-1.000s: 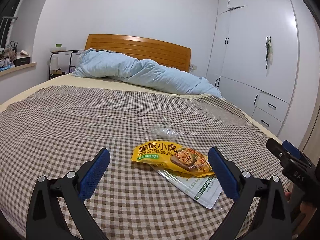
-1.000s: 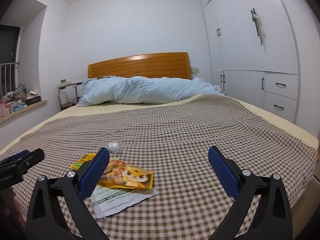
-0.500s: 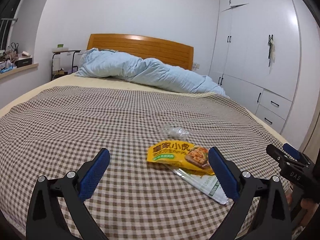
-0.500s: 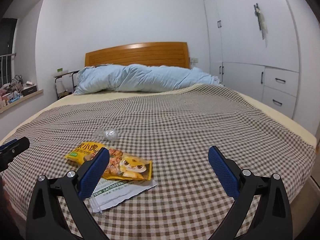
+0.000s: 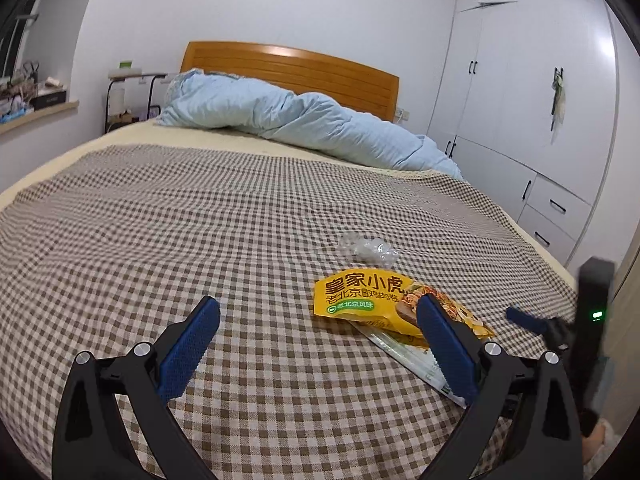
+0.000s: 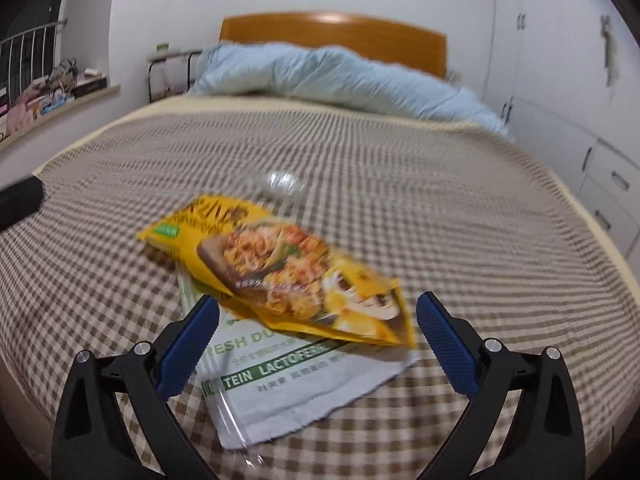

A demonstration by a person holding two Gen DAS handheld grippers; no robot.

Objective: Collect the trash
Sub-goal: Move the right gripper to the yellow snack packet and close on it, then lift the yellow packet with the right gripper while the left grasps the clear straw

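Note:
A yellow snack wrapper [image 6: 280,268] lies on the checked bedspread, overlapping a white and green packet [image 6: 296,384]. Just beyond them sits a crumpled clear plastic scrap [image 6: 280,182]. My right gripper [image 6: 318,344] is open and close over the near ends of both packets, which lie between its blue fingers; this view is blurred. In the left wrist view the yellow wrapper [image 5: 360,294], the white packet [image 5: 404,356] and the clear scrap [image 5: 368,248] lie to the right. My left gripper [image 5: 318,344] is open over bare bedspread, its right finger [image 5: 448,348] in front of the wrappers.
The bed carries a brown checked bedspread [image 5: 200,220] and a rolled light blue duvet [image 5: 300,120] by the wooden headboard [image 5: 304,72]. White wardrobes and drawers [image 5: 540,120] line the right wall. A cluttered sill [image 6: 52,92] runs along the left. The right gripper's body [image 5: 592,312] shows at the right edge.
My right gripper has swung left and pushed in close to the wrappers, which now fill its view between the fingers. The left gripper has shifted left slightly, so the wrappers sit further right.

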